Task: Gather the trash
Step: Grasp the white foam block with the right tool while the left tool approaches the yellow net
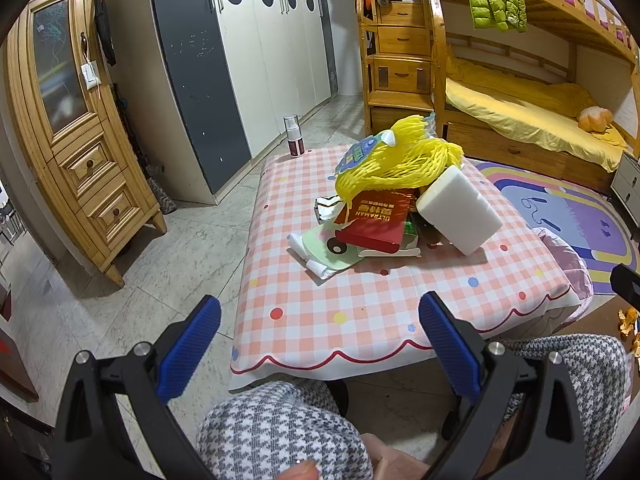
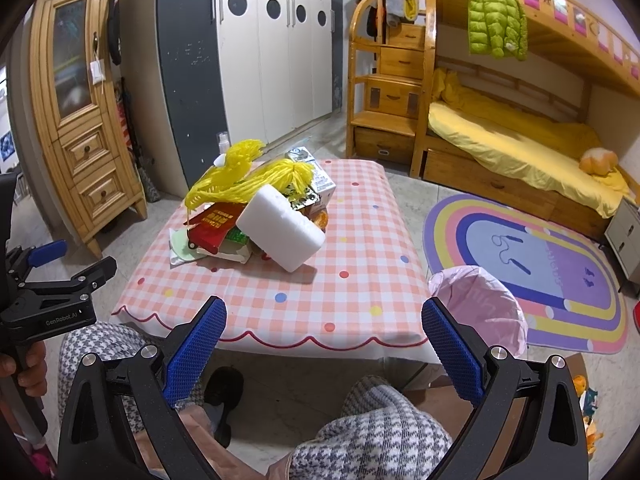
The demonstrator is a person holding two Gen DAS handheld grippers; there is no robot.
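Ahead of both pairs of jaws, a heap of rubbish sits on the low counter covered in a pink-and-white checked cloth with coloured dots [image 1: 360, 304], toward its far half. Both grippers hang short of the counter's near scalloped edge, above the person's houndstooth-patterned knees [image 1: 280, 424].

The left gripper [image 1: 320, 344] has its blue-padded jaws spread wide with nothing between them. The right gripper [image 2: 324, 344] stands the same: jaws wide apart, holding nothing.

On top of the heap lies a yellow foam fruit net [image 1: 396, 160], draped over a red cardboard box printed with gold lettering [image 1: 376, 220]. A white rectangular foam block [image 1: 460, 212] leans tilted against the heap on the side toward the right jaws, one corner down on the cloth. Under the red box, on the near left of the heap, lies a pale green paper wrapper [image 1: 324, 248] (part of it tucked under the box). At the heap's far side the right wrist view shows a small white drink carton [image 2: 316, 172].

Beyond the heap, at the counter's far left corner, stands a small white-and-maroon pump bottle [image 1: 293, 136].

Just right of the right jaws, beside the counter's near right corner, stands a bin lined with a pink plastic bag [image 2: 480, 304], its mouth open, with a rainbow-striped rug [image 2: 560, 264] on the floor beyond it.
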